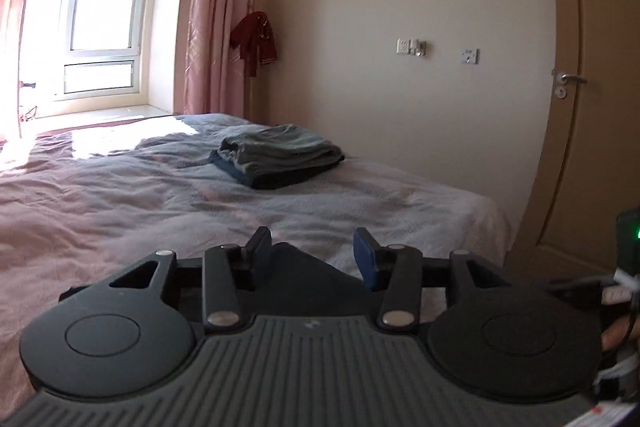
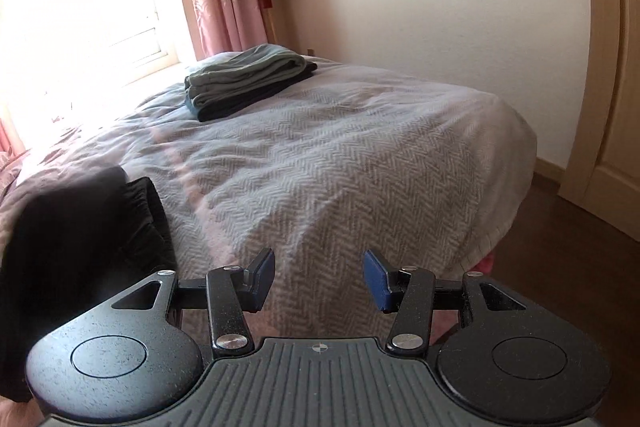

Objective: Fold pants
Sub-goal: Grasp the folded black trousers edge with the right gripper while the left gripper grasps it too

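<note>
Bed (image 2: 360, 155) fills both views and serves as the work surface, covered in a soft herringbone-weave blanket in grey and pale pink, rumpled but mostly flat, its corner rounding off above a dark wood floor (image 2: 568, 267). On the bed's near left edge in the right wrist view lies a dark pair of pants (image 2: 80, 235), limp heavy cloth, bunched, with a gathered elastic-looking waistband showing; likely the next item to fold, since it sits closest to the person and is not yet flattened. Toward the bed's far side, near the window end, a stack of folded clothes (image 1: 280, 157) sits squared up: grey-green fleecy piece on top, blue and black layers under it, probably finished items parked out of the way. Beyond the bed, pink curtains (image 1: 212, 11) hang in vertical folds, a dark red garment (image 1: 256, 39) hangs against the wall, and a pale door (image 2: 616, 67) with metal lever handle stands past the bed's far corner. Left gripper (image 1: 316, 255) hovers over the bed's near part, black linkage with blue rubbery pads, fingers spread wide, nothing between them. Right gripper (image 2: 320, 275) hangs above the bed's near edge, just beside the pants and not touching them, fingers likewise wide and empty. Judged: no grasp begun, both tools posed ready to reach for the dark cloth.
</note>
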`<state>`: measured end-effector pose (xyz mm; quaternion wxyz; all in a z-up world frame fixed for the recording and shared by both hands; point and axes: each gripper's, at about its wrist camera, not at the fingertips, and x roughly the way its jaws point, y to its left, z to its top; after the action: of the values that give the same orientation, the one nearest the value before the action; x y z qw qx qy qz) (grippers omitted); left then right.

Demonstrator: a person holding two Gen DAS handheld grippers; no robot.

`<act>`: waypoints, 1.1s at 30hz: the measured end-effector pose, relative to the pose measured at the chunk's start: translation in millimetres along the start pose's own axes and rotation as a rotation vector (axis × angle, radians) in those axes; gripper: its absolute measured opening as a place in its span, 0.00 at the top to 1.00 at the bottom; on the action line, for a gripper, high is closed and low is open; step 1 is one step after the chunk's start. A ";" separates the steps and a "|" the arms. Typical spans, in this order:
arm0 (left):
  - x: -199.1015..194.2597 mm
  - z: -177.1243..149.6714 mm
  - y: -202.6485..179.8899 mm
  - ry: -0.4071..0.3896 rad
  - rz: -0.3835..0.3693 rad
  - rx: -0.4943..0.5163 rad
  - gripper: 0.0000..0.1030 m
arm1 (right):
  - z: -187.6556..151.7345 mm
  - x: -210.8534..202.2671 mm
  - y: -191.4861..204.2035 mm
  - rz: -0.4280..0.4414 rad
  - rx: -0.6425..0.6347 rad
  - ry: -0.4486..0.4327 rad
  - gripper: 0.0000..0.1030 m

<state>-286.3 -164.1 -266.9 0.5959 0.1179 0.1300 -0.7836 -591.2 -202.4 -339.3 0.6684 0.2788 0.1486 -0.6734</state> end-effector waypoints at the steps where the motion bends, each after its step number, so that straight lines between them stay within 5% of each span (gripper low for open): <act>1: 0.0 -11.0 13.3 0.032 0.044 -0.014 0.60 | -0.5 2.2 -1.1 0.016 0.004 0.002 0.55; 4: -8.5 -41.3 78.3 0.134 0.169 -0.118 0.62 | -0.3 16.2 1.2 0.151 0.047 0.034 0.55; 7: -22.5 -66.2 137.6 0.205 0.289 -0.233 0.66 | 2.3 35.8 12.6 0.399 0.172 0.084 0.55; 11: -41.0 -89.0 176.1 0.238 0.352 -0.354 0.66 | 0.4 68.9 30.8 0.604 0.338 0.204 0.55; 13: -45.9 -95.9 180.7 0.246 0.352 -0.376 0.66 | -2.9 83.1 40.0 0.599 0.363 0.246 0.55; 15: -45.9 -100.4 179.1 0.257 0.338 -0.389 0.66 | -2.2 83.4 48.6 0.620 0.337 0.244 0.74; 21: -36.0 -104.5 166.7 0.245 0.295 -0.379 0.66 | 28.7 30.0 99.6 0.684 -0.027 -0.084 0.81; 23: -33.4 -104.6 164.4 0.244 0.298 -0.373 0.66 | 28.0 50.1 100.2 0.599 -0.029 -0.064 0.81; 26: -32.2 -106.2 166.2 0.262 0.305 -0.371 0.66 | 6.4 105.2 82.3 0.442 0.093 0.121 0.80; 29: -35.2 -106.5 172.3 0.265 0.318 -0.359 0.66 | 9.0 95.4 80.4 0.453 0.114 0.105 0.74; 33: -31.4 -93.7 181.9 0.247 0.302 -0.330 0.73 | 30.8 65.5 103.4 0.300 -0.019 -0.027 0.64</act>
<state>-99.8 -150.0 -355.7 0.6971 0.1320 0.3089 -0.6334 -491.9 -280.0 -334.4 0.7661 0.2826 0.1024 -0.5682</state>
